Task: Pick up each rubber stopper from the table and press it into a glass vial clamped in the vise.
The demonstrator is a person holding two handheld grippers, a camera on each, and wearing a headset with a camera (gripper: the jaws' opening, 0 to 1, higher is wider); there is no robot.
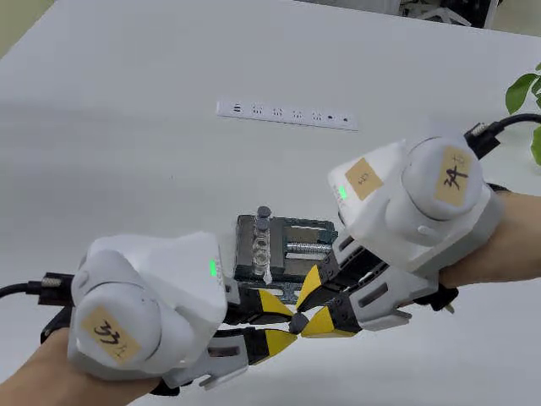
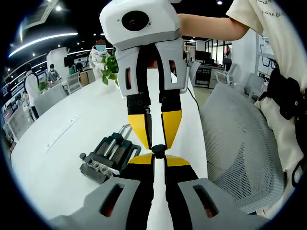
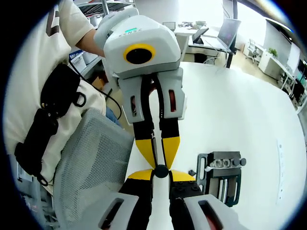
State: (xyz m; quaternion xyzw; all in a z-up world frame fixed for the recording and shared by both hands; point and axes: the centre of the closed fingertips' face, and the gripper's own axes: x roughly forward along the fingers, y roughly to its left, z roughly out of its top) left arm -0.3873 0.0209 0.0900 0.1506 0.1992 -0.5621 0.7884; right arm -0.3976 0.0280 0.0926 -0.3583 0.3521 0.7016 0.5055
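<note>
Right tongs point(image 3: 161, 174) clamped on rubber stopper point(image 1: 297, 322), held above the tabletop point(image 1: 127, 127). Left tongs point(image 2: 159, 158) tip-to-tip against it, nearly together; whether they grip it, cannot tell. Vise point(image 1: 296, 249) with vials point(image 1: 262, 245) at 11 o'clock of stopper.

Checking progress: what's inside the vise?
The vise clamps a row of clear glass vials; a grey stopper tops the end one. The vials' lower parts are hidden by the vise.

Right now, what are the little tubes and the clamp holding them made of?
The tubes look like clear glass: you can see through them and they glint. The clamp looks like dark painted metal, with a shiny bare-metal screw. One tube wears a dull grey plug, probably rubber.
</note>
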